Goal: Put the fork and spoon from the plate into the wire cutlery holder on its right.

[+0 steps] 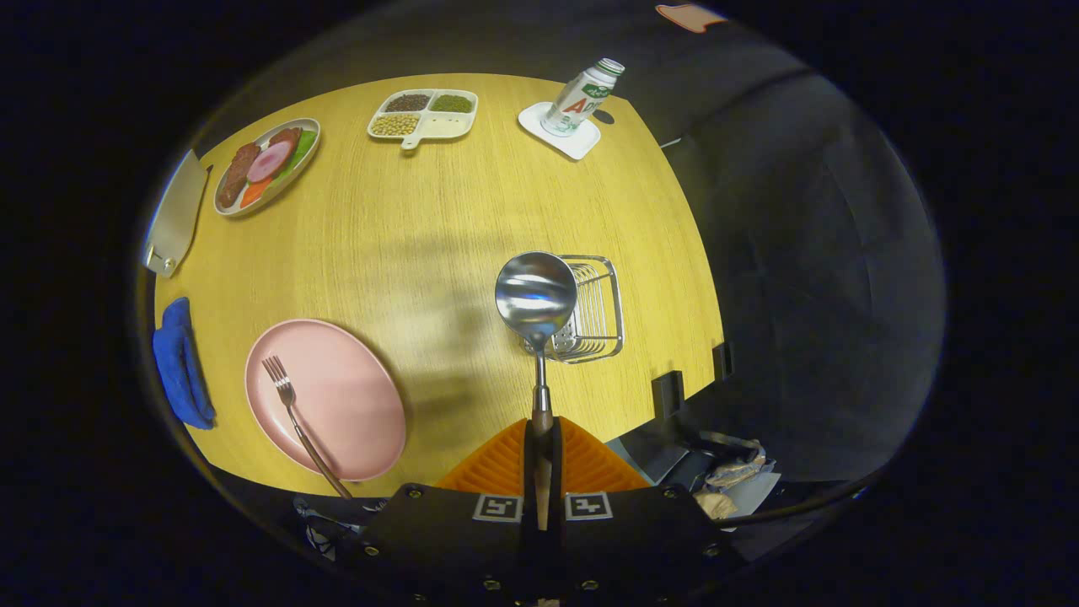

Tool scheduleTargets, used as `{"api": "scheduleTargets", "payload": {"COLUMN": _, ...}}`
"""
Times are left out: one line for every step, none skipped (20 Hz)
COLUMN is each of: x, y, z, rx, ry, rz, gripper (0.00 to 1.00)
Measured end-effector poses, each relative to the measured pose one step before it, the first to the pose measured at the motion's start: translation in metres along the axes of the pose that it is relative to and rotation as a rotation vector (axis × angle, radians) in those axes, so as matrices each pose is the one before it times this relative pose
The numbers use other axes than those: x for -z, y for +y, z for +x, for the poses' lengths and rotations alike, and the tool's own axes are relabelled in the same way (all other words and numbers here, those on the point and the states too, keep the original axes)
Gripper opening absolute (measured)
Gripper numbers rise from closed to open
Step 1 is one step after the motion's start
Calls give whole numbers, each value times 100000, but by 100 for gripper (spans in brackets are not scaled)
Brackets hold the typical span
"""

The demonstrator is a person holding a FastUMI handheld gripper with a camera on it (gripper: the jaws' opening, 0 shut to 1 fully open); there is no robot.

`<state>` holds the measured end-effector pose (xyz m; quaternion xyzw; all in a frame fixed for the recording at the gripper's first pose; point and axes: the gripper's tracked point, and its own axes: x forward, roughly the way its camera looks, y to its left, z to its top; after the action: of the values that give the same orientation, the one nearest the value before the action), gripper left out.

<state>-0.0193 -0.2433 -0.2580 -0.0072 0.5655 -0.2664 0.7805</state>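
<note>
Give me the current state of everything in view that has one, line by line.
Claw: shut on the spoon's handle.
Shiny metal spoon: held, lifted, bowl over the holder's near edge.
Wooden-handled fork: lying on the plate, untouched.
Round pink plate: holds the fork.
Wire cutlery holder: upright, no cutlery seen inside.
White capped bottle: standing, closed.

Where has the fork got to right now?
In the gripper view the fork lies on the pink plate, off to the left of the gripper, which is shut on the spoon above the wire holder.
</note>
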Motion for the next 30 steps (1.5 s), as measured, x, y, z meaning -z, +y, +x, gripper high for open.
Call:
{"api": "scheduleTargets", "payload": {"x": -10, "y": -542, "z": 390, "rx": 289, "ry": 1512, "rz": 744, "gripper": 4}}
{"api": "scheduleTargets", "payload": {"x": 79, "y": -392, "z": 404, "rx": -281, "ry": 1440, "rz": 911, "gripper": 4}}
{"api": "scheduleTargets", "payload": {"x": -4, "y": -190, "z": 610, "rx": -728, "ry": 1529, "rz": 728, "gripper": 4}}
{"api": "scheduleTargets", "payload": {"x": -75, "y": -268, "z": 514, "rx": -712, "ry": 1258, "rz": 463, "gripper": 4}}
{"api": "scheduleTargets", "payload": {"x": -89, "y": -349, "z": 582, "rx": -311, "ry": 1280, "rz": 106, "gripper": 4}}
{"api": "scheduleTargets", "payload": {"x": -102, "y": -384, "z": 476, "rx": 27, "ry": 1450, "rz": -111, "gripper": 4}}
{"api": "scheduleTargets", "payload": {"x": 8, "y": -306, "z": 495, "rx": -221, "ry": 1729, "rz": -385, "gripper": 4}}
{"api": "scheduleTargets", "payload": {"x": -48, "y": -132, "z": 556, "rx": -442, "ry": 1600, "rz": -255, "gripper": 4}}
{"api": "scheduleTargets", "payload": {"x": -138, "y": -184, "z": 384, "rx": -845, "ry": 1222, "rz": -51, "gripper": 4}}
{"api": "scheduleTargets", "payload": {"x": -77, "y": -29, "z": 345, "rx": -1223, "ry": 932, "rz": 396, "gripper": 4}}
{"api": "scheduleTargets", "payload": {"x": -66, "y": -18, "z": 238, "rx": -1069, "ry": 859, "rz": 395, "gripper": 4}}
{"api": "scheduleTargets", "payload": {"x": -8, "y": -153, "z": 234, "rx": -634, "ry": 623, "rz": -237, "gripper": 4}}
{"api": "scheduleTargets", "payload": {"x": 81, "y": -196, "z": 250, "rx": -11, "ry": 643, "rz": -265, "gripper": 4}}
{"api": "scheduleTargets", "payload": {"x": 10, "y": -147, "z": -59, "rx": 162, "ry": 70, "rz": -319, "gripper": 5}}
{"api": "scheduleTargets", "payload": {"x": -436, "y": -71, "z": -165, "rx": -358, "ry": -467, "rz": 69, "gripper": 8}}
{"api": "scheduleTargets", "payload": {"x": -169, "y": -9, "z": 171, "rx": -340, "ry": -1127, "rz": 321, "gripper": 9}}
{"api": "scheduleTargets", "payload": {"x": -476, "y": -19, "z": -9, "rx": -22, "ry": -1068, "rz": 178, "gripper": 10}}
{"api": "scheduleTargets", "payload": {"x": -461, "y": 130, "z": -238, "rx": -533, "ry": -996, "rz": -169, "gripper": 12}}
{"api": "scheduleTargets", "payload": {"x": 235, "y": -356, "z": -289, "rx": 1572, "ry": -216, "rz": -852, "gripper": 11}}
{"api": "scheduleTargets", "payload": {"x": -188, "y": -48, "z": -213, "rx": 161, "ry": -624, "rz": -820, "gripper": 21}}
{"api": "scheduleTargets", "payload": {"x": -404, "y": 413, "z": -229, "rx": -883, "ry": -1507, "rz": -115, "gripper": 27}}
{"api": "scheduleTargets", "payload": {"x": -478, "y": 524, "z": -155, "rx": -1672, "ry": -2319, "rz": 201, "gripper": 32}}
{"api": "scheduleTargets", "payload": {"x": -422, "y": 397, "z": -120, "rx": -1380, "ry": -2340, "rz": -412, "gripper": 32}}
{"api": "scheduleTargets", "payload": {"x": -300, "y": 186, "z": -301, "rx": -303, "ry": -1765, "rz": -792, "gripper": 32}}
{"api": "scheduleTargets", "payload": {"x": 65, "y": 33, "z": -208, "rx": 795, "ry": -644, "rz": -1199, "gripper": 32}}
{"api": "scheduleTargets", "payload": {"x": -46, "y": 54, "z": -247, "rx": 764, "ry": -236, "rz": -1209, "gripper": 32}}
{"api": "scheduleTargets", "payload": {"x": -165, "y": 290, "z": -80, "rx": 210, "ry": -603, "rz": -886, "gripper": 32}}
{"api": "scheduleTargets", "payload": {"x": -162, "y": 332, "z": -180, "rx": -254, "ry": -936, "rz": -555, "gripper": 33}}
{"api": "scheduleTargets", "payload": {"x": -59, "y": 240, "z": -195, "rx": 19, "ry": -997, "rz": -755, "gripper": 32}}
{"api": "scheduleTargets", "payload": {"x": -16, "y": 166, "z": -212, "rx": 388, "ry": -629, "rz": -874, "gripper": 33}}
